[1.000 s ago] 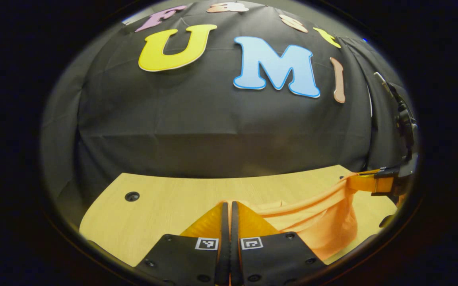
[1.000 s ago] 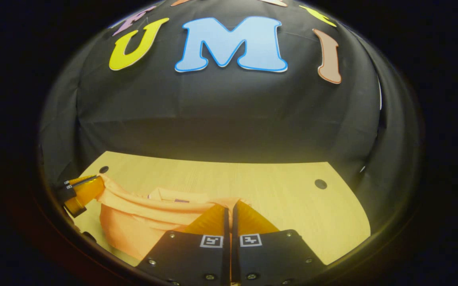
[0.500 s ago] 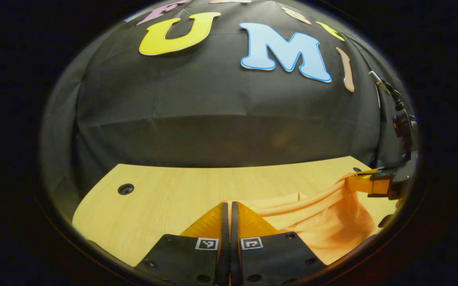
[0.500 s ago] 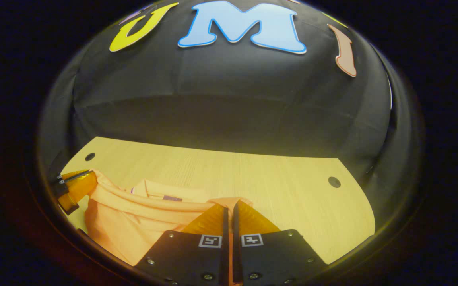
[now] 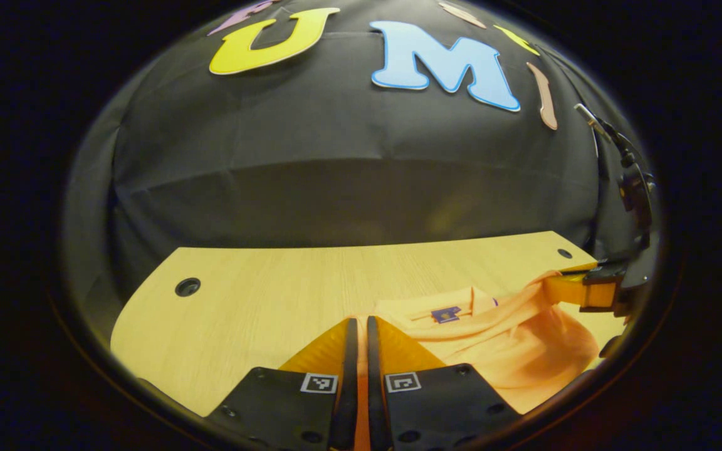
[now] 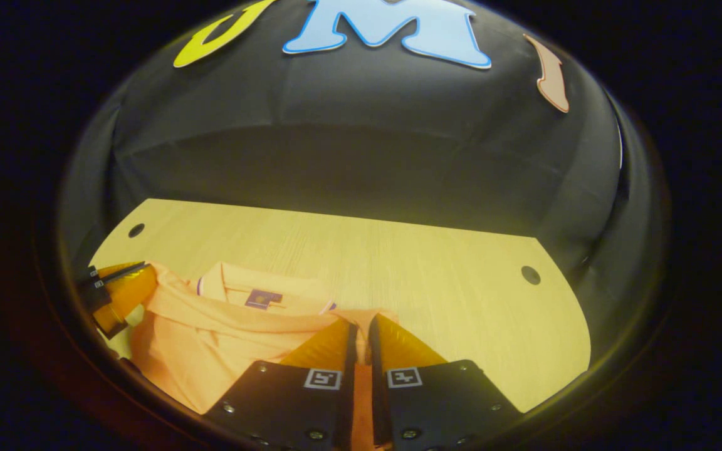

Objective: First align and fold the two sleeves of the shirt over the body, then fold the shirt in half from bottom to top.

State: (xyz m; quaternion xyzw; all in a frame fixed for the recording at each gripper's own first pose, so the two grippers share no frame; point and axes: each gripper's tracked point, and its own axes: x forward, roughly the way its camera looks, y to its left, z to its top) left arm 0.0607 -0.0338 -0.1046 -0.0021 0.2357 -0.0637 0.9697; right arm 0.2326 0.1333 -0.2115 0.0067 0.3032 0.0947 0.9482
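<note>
The orange shirt (image 5: 517,341) lies on the wooden table (image 5: 261,300), its lifted bottom edge stretched between both grippers. In the left gripper view my left gripper (image 5: 358,322) is shut on one corner of that edge, cloth showing between the fingers. The collar with a purple label (image 5: 445,313) lies just ahead and to the right. My right gripper (image 5: 586,291) pinches the other corner at the far right. In the right gripper view my right gripper (image 6: 361,322) is shut on the shirt (image 6: 210,341). The collar (image 6: 261,294) sits ahead on the left, and the left gripper (image 6: 116,294) holds the far corner.
The table has a round hole near each far corner (image 5: 187,287) (image 5: 565,254) (image 6: 530,274). The black cloth wall rises right behind the table's far edge. Bare wood stretches left of the shirt in the left gripper view and right of it in the right gripper view.
Both grippers have carried the shirt's bottom edge forward and lower toward the collar. The collar and its purple label now show more fully, and the hanging fold has flattened.
</note>
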